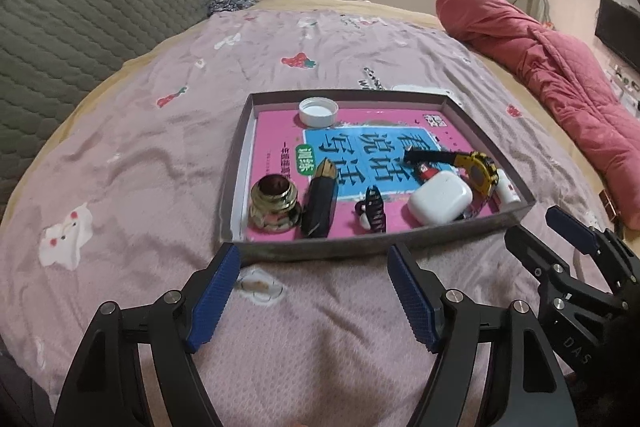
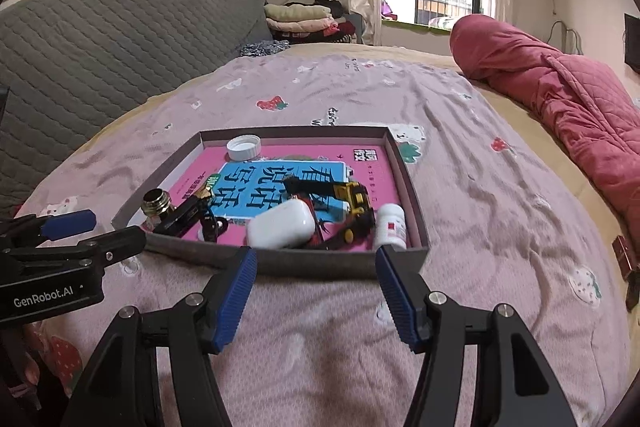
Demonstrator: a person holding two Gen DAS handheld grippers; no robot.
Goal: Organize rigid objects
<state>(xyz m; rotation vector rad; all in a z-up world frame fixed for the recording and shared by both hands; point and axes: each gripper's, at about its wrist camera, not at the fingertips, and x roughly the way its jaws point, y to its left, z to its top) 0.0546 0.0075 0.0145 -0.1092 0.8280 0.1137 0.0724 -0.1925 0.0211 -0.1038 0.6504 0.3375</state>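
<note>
On the pink printed bedspread (image 1: pixel 160 155) I find a shallow grey cardboard tray (image 1: pixel 460 115) holding a pink-and-blue Chinese-titled book (image 1: pixel 280 131), white earbud case (image 1: pixel 439 198) and white bottle cap (image 1: pixel 318 111). Left gripper (image 1: pixel 314 295), marked "GenRobot.AI", and right gripper (image 2: pixel 316 297) both stand spread, empty, before its near wall.

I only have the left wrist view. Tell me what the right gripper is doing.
Observer: The right gripper is open, with nothing between its pads, and it points at the near wall of the tray.
Operator: Describe the white thing half hidden behind the watch.
Observer: It is a small white bottle with a red mark on its label. It sits in the tray's near right corner, beside the watch.
</note>
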